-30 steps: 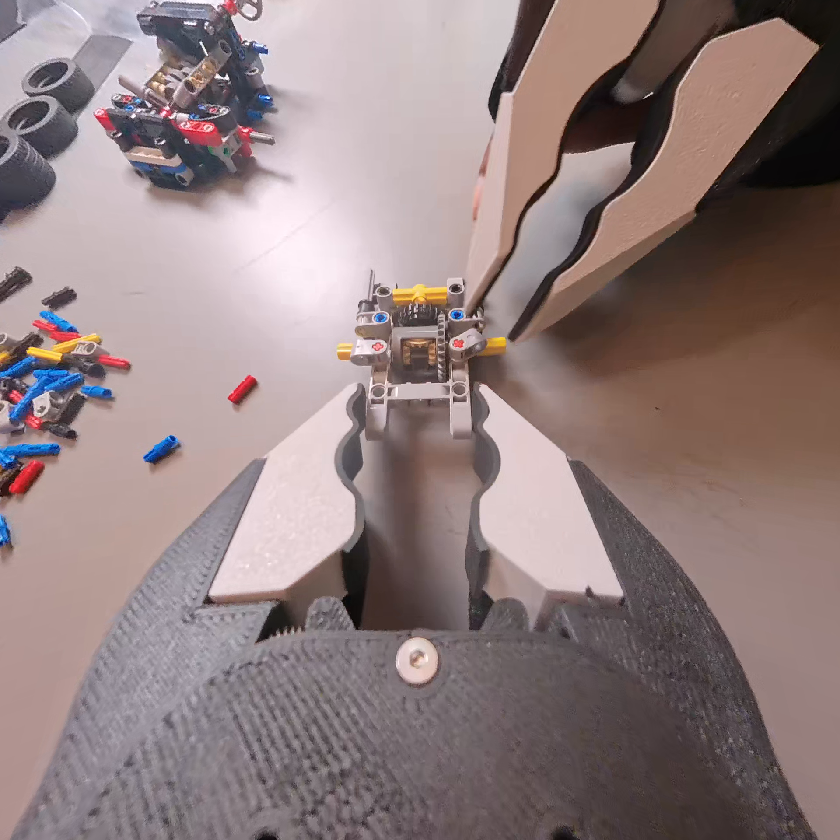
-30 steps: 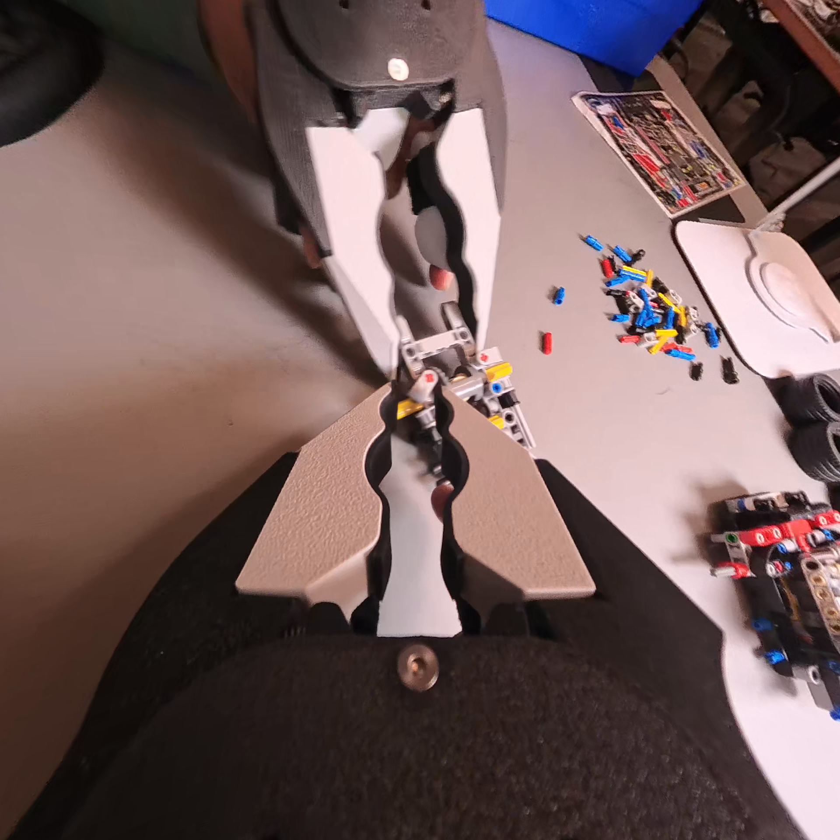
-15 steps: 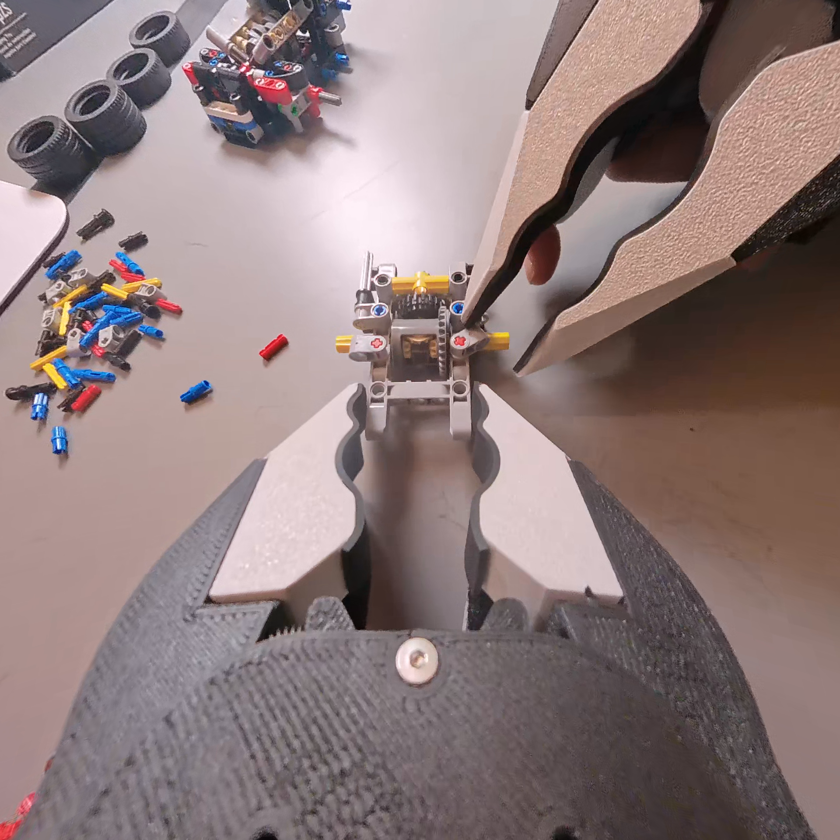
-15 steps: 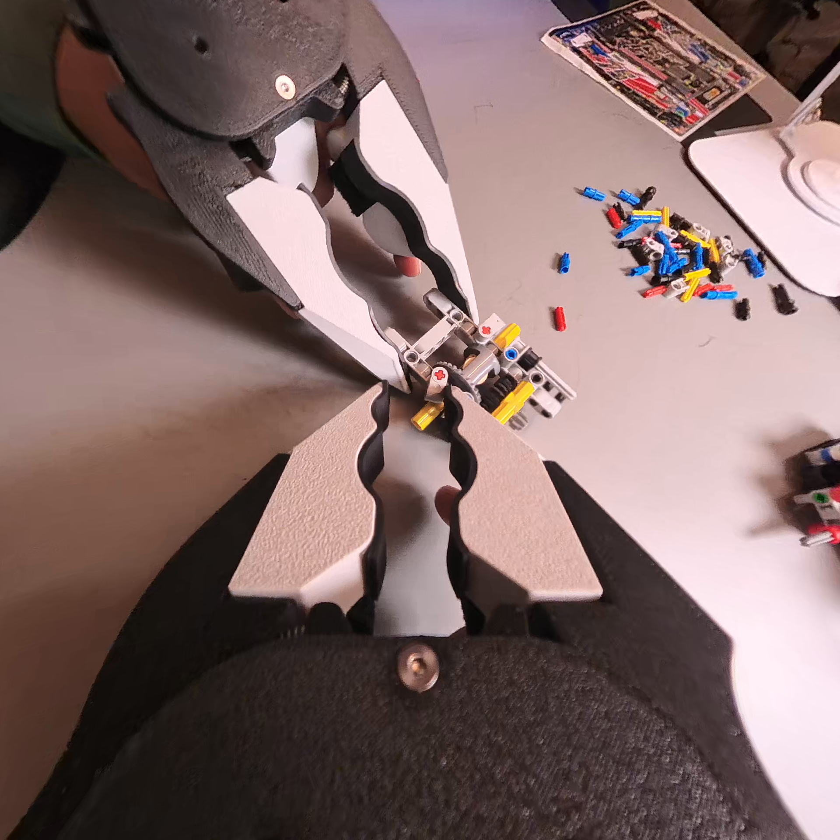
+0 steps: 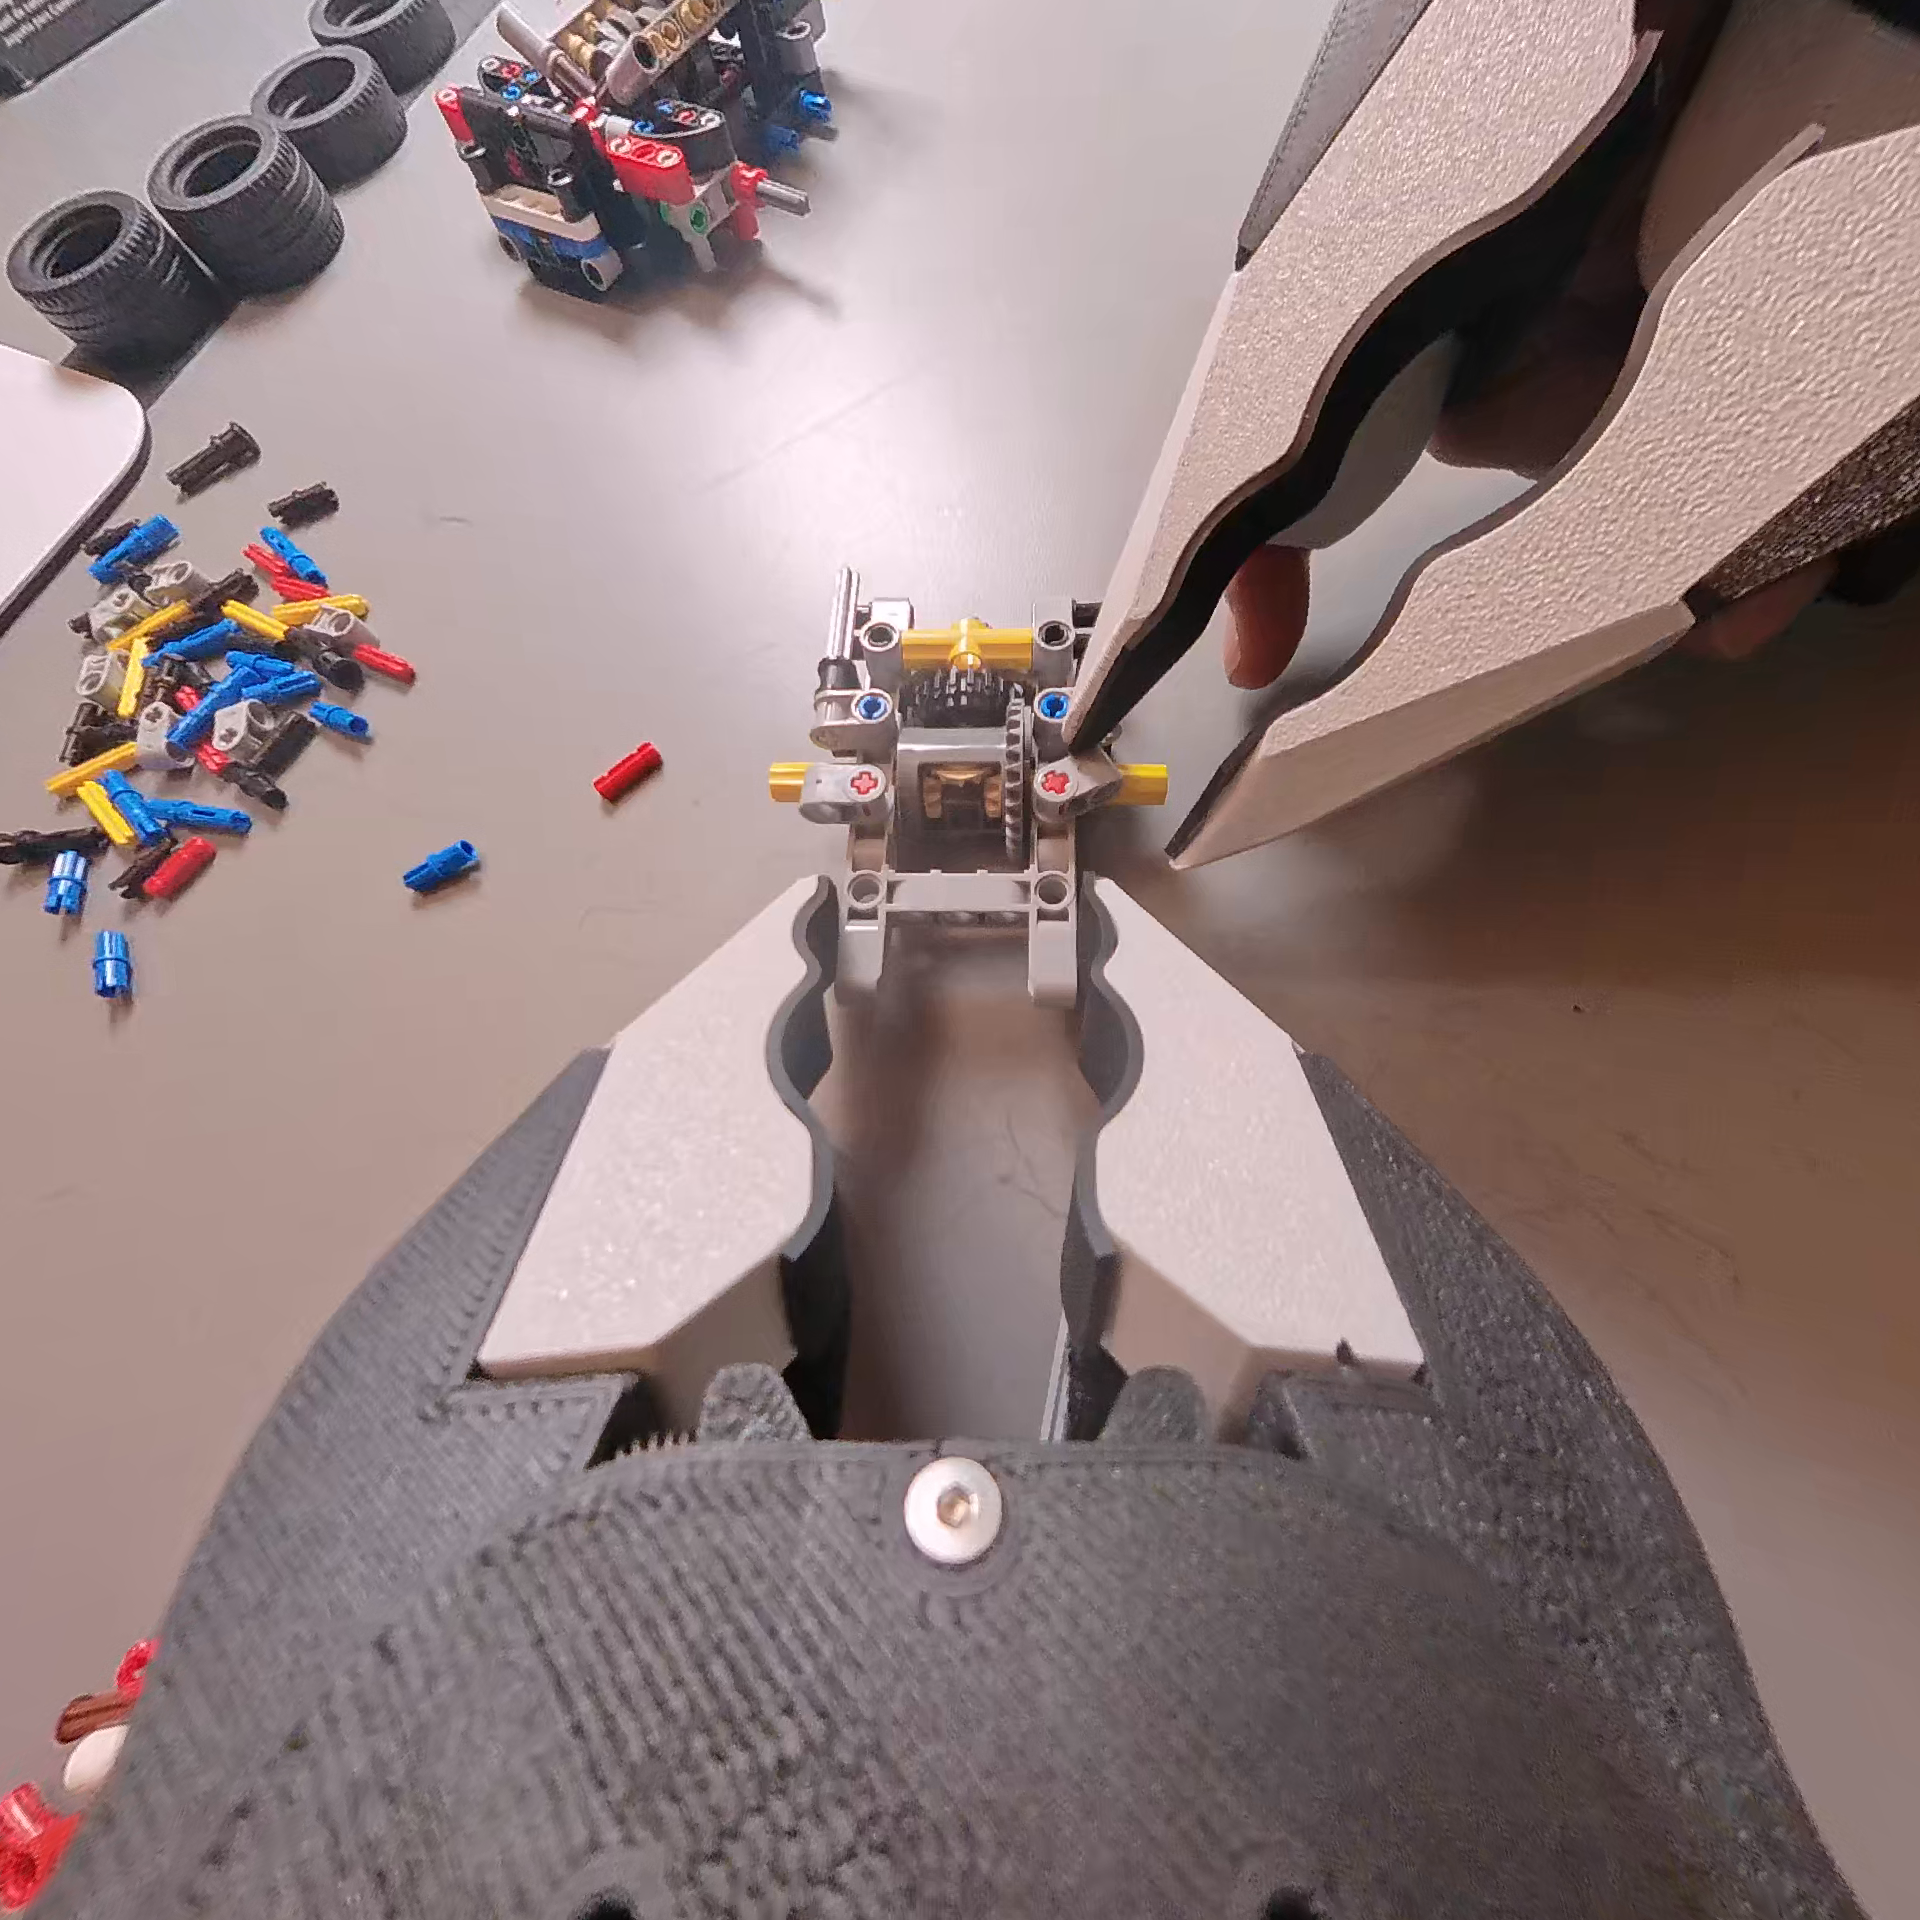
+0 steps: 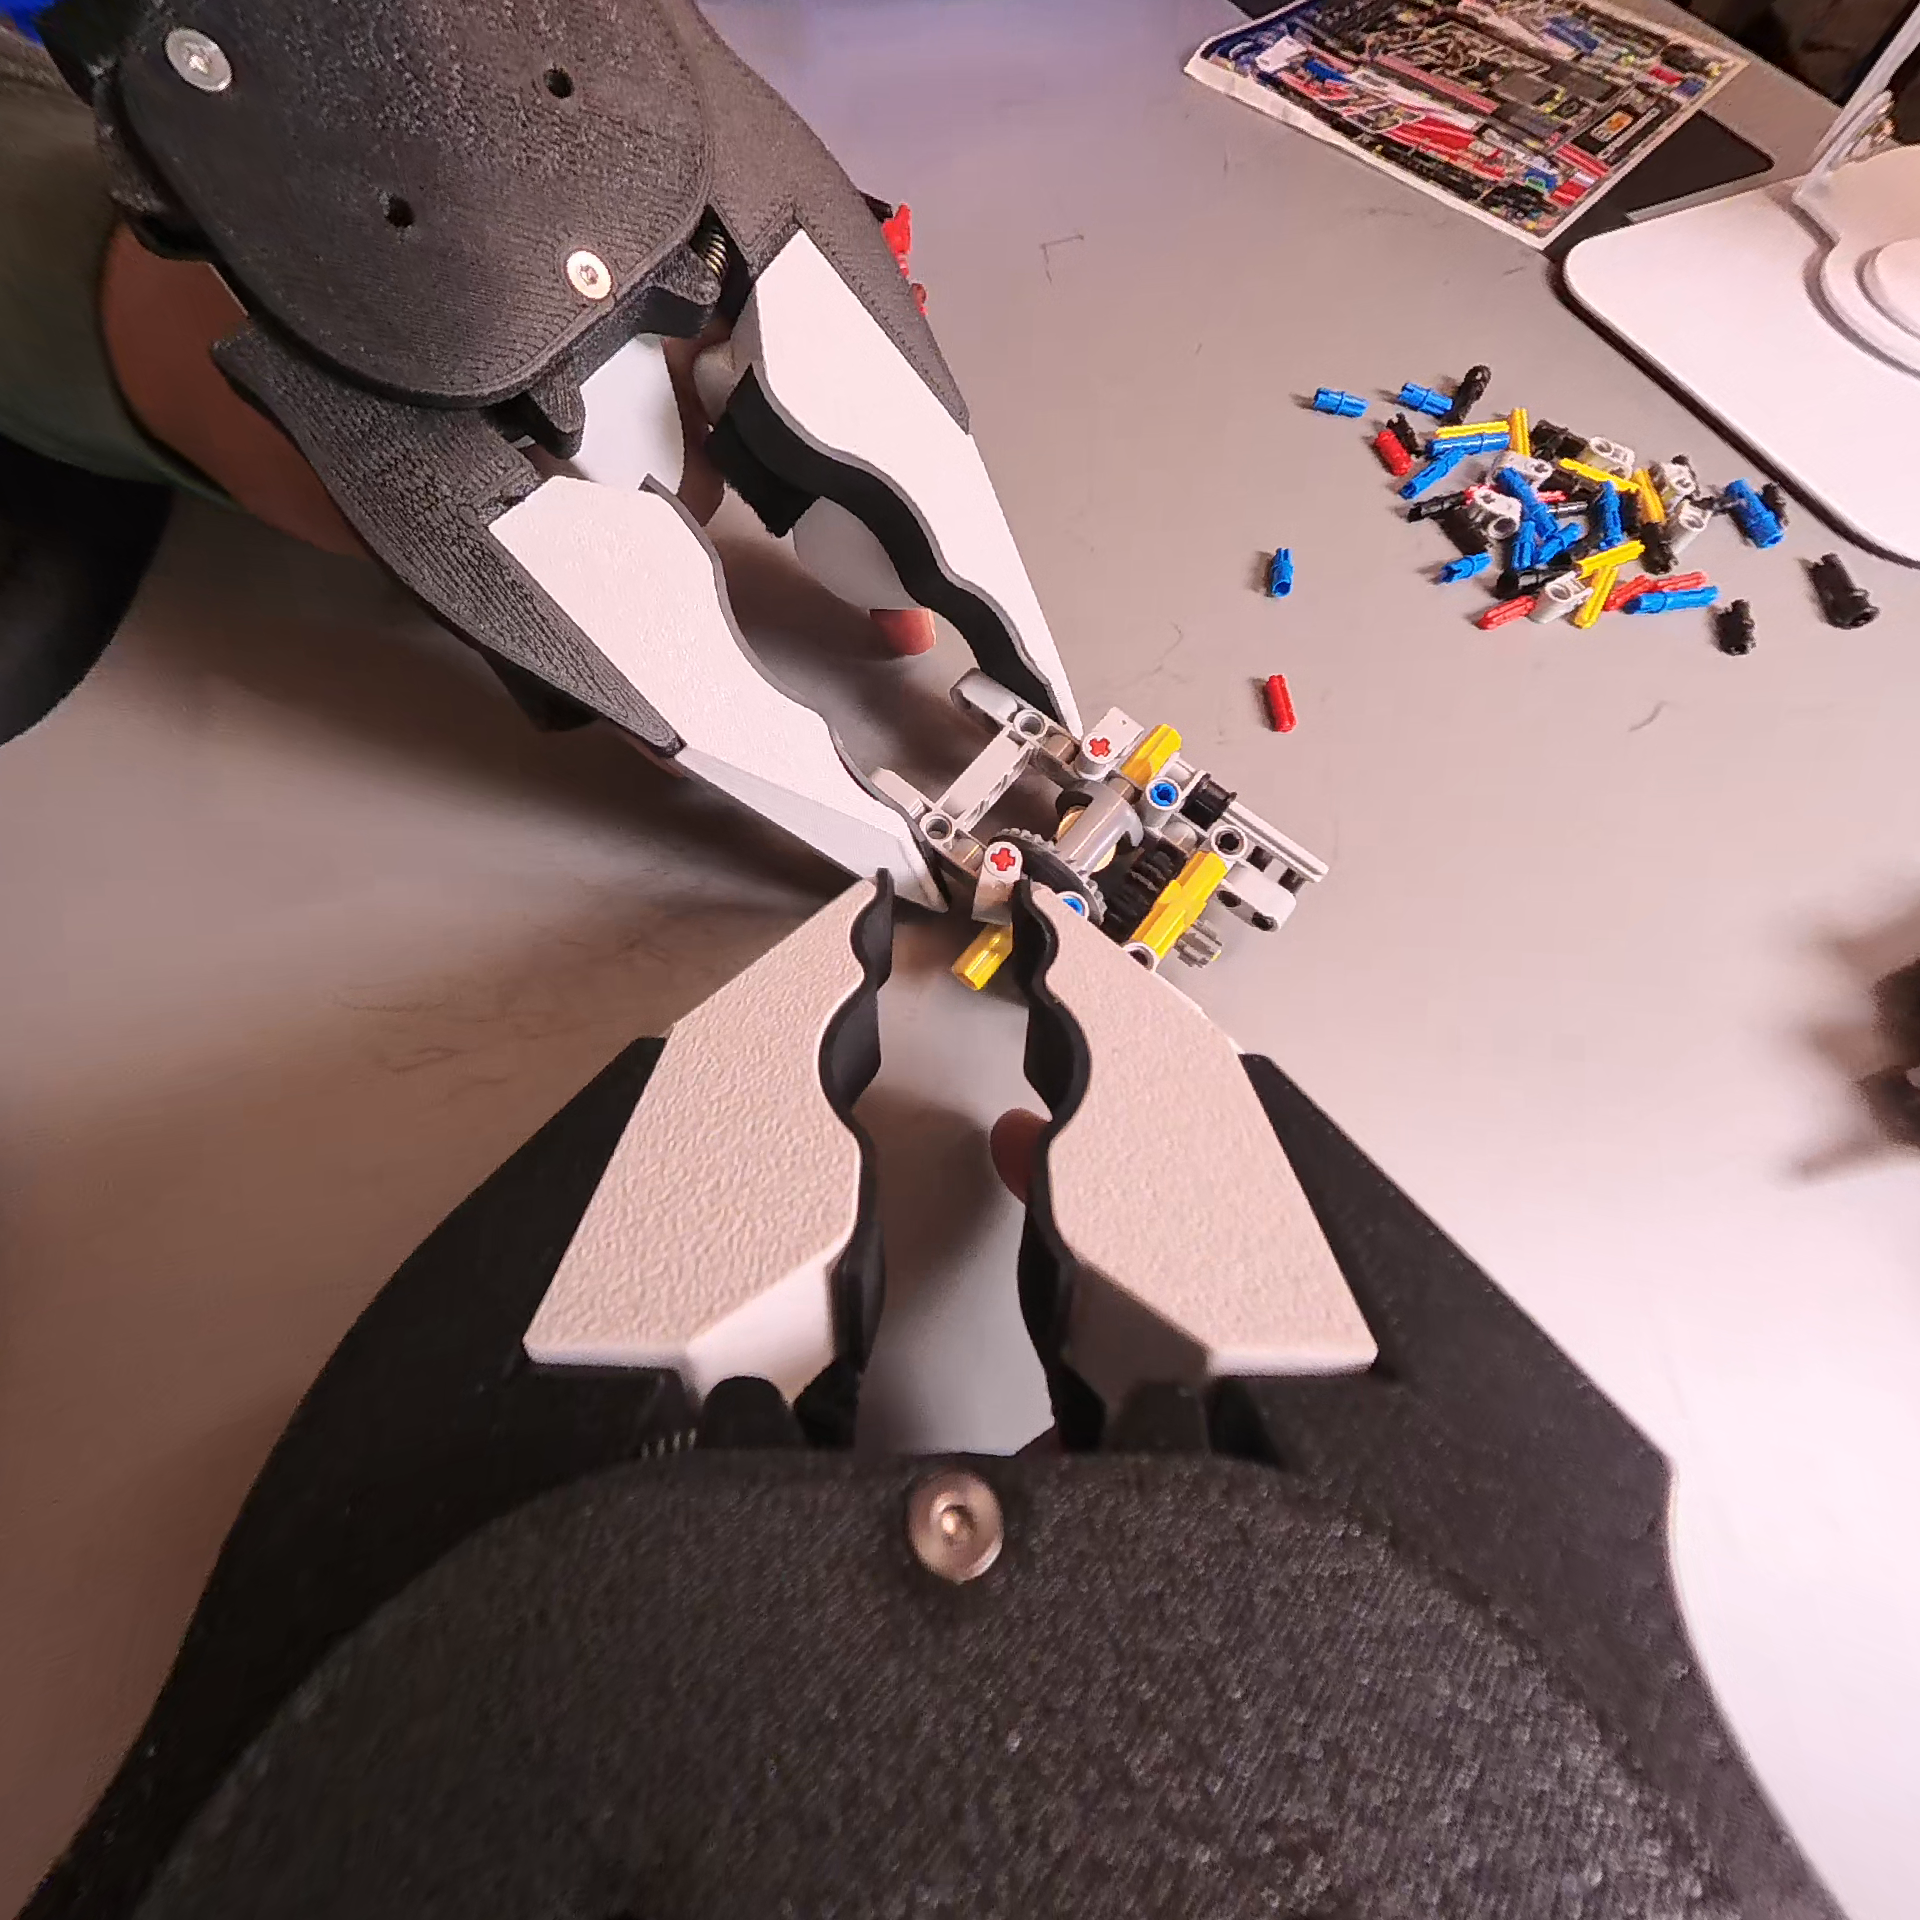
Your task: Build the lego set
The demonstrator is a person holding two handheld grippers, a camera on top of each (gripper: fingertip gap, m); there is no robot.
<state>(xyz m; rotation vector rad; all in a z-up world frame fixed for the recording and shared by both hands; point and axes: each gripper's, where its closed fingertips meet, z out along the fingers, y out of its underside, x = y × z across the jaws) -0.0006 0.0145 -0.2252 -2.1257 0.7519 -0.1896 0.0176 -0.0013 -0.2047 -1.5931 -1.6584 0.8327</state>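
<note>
A small grey gear assembly (image 5: 961, 790) with yellow axles, a black gear and red cross pins sits on the table. My left gripper (image 5: 956, 935) is shut on the two legs of its grey frame; it also shows in the right wrist view (image 6: 997, 800). My right gripper (image 6: 951, 904) is open at the assembly's side (image 6: 1101, 831), with the yellow axle end (image 6: 982, 956) between its fingers. In the left wrist view the right gripper (image 5: 1132, 800) comes in from the upper right. One of its fingertips (image 5: 1081, 727) touches the grey connector by the axle.
A pile of loose coloured pins (image 5: 197, 707) lies to the left, with a red pin (image 5: 629, 771) and a blue pin (image 5: 442, 864) nearer. A larger built chassis (image 5: 634, 145) and black tyres (image 5: 208, 208) sit beyond. A booklet (image 6: 1475, 104) and a white base (image 6: 1766, 312) lie at the far edge. Less than 4 cm separates the two grippers' tips.
My left gripper has swung round with the assembly still held. My right gripper has moved closer along the assembly's side, and its fingertip now rests against the grey connector.
</note>
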